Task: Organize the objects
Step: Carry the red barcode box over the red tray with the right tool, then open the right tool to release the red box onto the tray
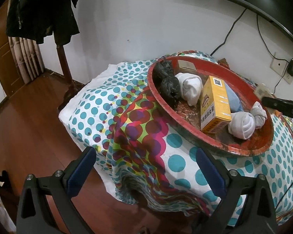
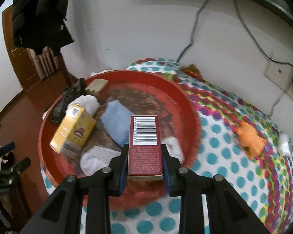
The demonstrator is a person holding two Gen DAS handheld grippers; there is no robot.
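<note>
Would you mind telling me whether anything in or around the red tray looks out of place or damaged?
The red tray has its paint worn away across the floor. An orange item and something white lie loose on the dotted cloth, outside the tray.

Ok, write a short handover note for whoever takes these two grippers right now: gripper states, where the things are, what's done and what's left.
Right gripper: shut on a red box, barcode side up, held over the near part of the red basin.
Left gripper: open, holding nothing, at the near edge of the spotted cloth.
Done: in the basin lie the yellow box, blue cloth, white sock rolls, black bag and a small tan box.
Left: set the red box down in the basin; an orange item and a white item lie out on the cloth.
</note>
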